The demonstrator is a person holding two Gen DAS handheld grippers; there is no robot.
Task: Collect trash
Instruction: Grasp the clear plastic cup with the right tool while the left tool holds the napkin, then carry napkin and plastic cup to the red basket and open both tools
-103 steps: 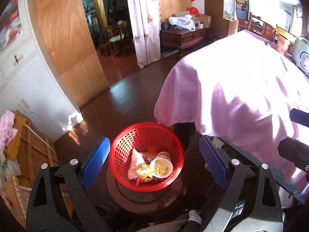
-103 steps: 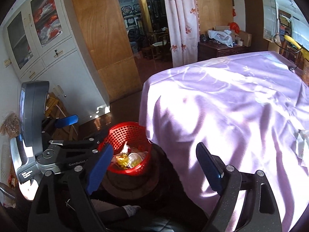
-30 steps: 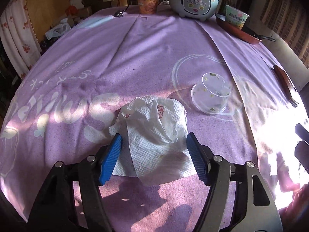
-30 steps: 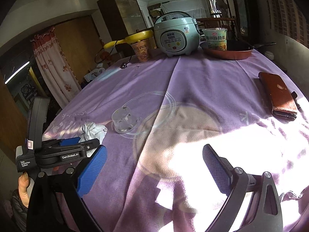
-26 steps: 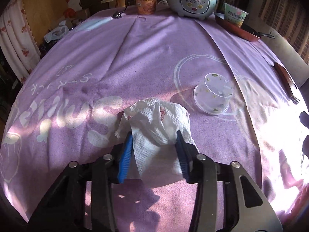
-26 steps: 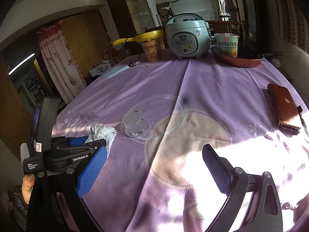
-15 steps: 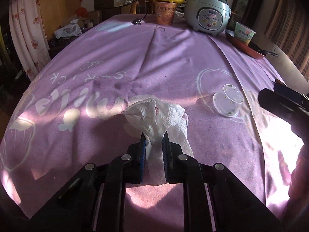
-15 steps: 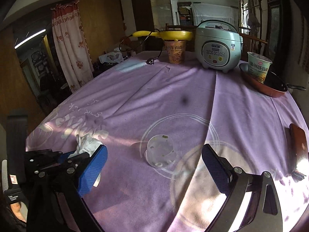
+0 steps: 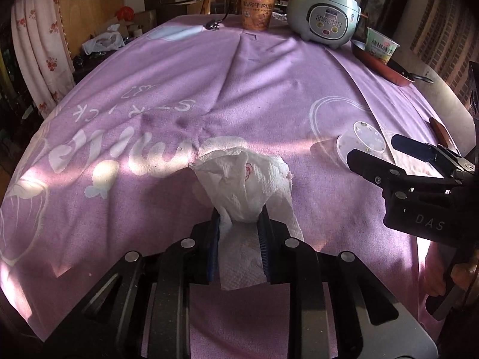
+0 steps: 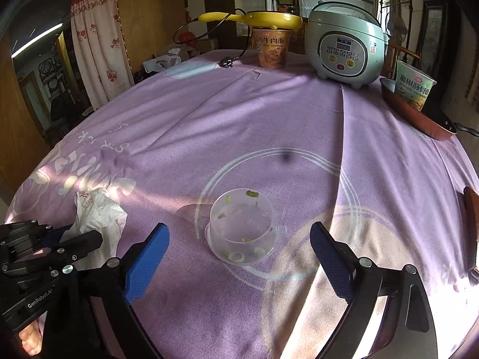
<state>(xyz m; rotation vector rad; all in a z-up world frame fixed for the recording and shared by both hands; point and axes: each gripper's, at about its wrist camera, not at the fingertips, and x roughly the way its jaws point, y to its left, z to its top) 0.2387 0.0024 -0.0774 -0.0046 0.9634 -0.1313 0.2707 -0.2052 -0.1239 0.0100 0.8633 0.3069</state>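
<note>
While clamped on tissue (image 9: 242, 185), left gripper (image 9: 239, 224) faces purple cloth (image 9: 269, 89); right gripper (image 10: 239, 248), spread apart though just closing slightly, flanks cup (image 10: 242, 227) untouched; cooker (image 10: 345, 51) far ahead.

A crumpled white paper towel (image 9: 242, 185), faintly stained pink, stands bunched up on the purple-clothed tabletop (image 9: 263, 89), its lower part pinched. To its right, well apart, a clear plastic cup (image 10: 242, 230) lies upside down, flecked with green food scraps.
</note>
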